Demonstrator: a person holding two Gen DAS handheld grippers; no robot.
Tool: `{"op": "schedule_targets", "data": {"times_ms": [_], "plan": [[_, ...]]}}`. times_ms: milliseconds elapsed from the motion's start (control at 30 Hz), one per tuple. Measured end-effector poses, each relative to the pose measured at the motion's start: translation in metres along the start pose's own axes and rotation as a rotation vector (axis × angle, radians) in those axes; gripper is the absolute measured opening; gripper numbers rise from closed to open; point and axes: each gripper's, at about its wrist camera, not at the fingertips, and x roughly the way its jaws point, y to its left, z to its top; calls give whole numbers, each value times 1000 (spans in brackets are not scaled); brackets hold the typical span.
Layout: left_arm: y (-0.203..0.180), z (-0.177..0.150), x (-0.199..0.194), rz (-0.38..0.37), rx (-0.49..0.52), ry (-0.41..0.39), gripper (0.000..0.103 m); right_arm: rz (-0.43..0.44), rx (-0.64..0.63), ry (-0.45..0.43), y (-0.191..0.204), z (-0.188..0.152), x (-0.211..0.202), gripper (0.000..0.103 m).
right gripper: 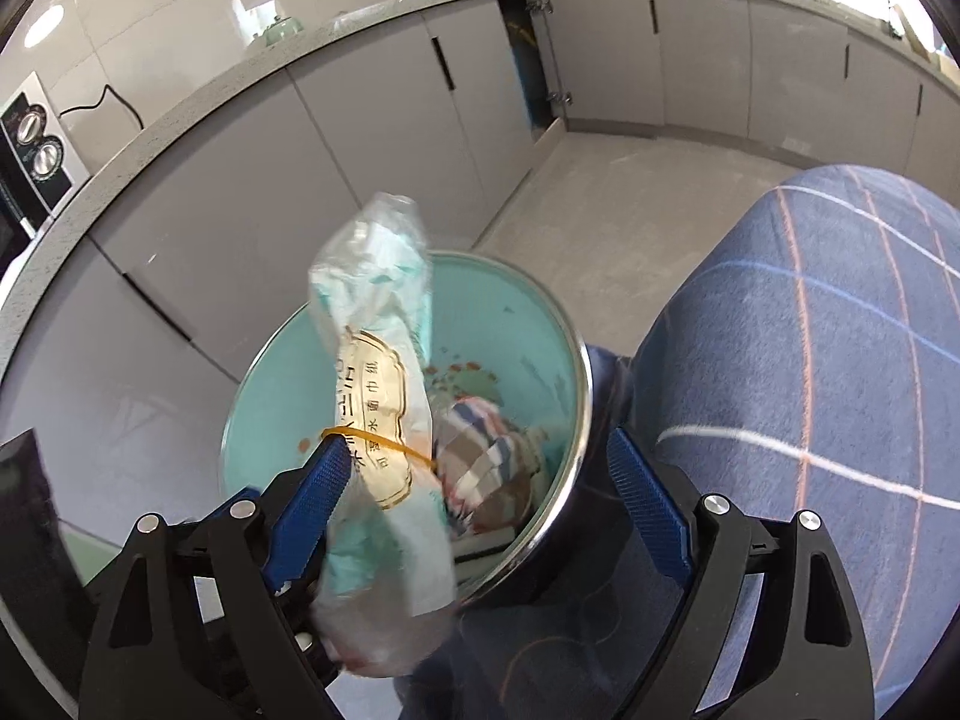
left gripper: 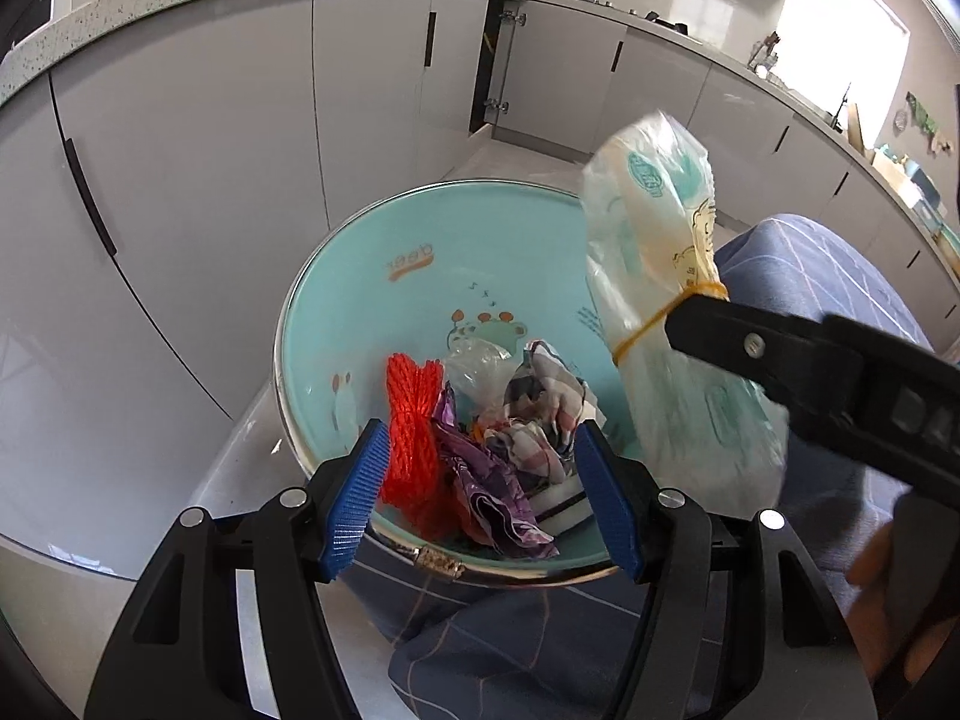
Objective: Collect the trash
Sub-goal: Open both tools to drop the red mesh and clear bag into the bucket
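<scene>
A teal bin [left gripper: 336, 312] with a metal rim [right gripper: 579, 372] holds a red net [left gripper: 411, 414], a purple wrapper [left gripper: 480, 480], checked paper [left gripper: 540, 414] and clear plastic. My left gripper [left gripper: 480, 427] hangs open over the bin's near rim, with this trash showing between its blue pads. A crumpled plastic bag [right gripper: 378, 312] tied with a yellow rubber band [right gripper: 378, 439] leans on the left finger of my right gripper [right gripper: 474, 444]. That gripper is open, its other pad far from the bag. In the left wrist view the bag [left gripper: 654, 240] hangs over the bin's right side by its band.
A person's leg in blue checked fabric [right gripper: 810, 360] presses against the bin's right side, and a hand [left gripper: 888, 570] shows low right. White cabinets [left gripper: 210, 180] under a speckled counter curve around behind. One cupboard door [right gripper: 528, 60] stands ajar. Grey floor [right gripper: 630, 210] lies beyond.
</scene>
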Motion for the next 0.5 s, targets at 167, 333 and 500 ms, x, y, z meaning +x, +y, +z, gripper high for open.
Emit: {"op": "schedule_targets", "data": {"times_ms": [167, 333, 500], "plan": [[-4, 1, 6, 29, 1, -5, 64, 17, -8, 37, 4, -7, -4, 86], [-1, 6, 12, 51, -23, -2, 64, 33, -18, 56, 4, -12, -12, 86], [6, 12, 12, 64, -39, -13, 66, 60, 1, 69, -1, -11, -25, 87]]}}
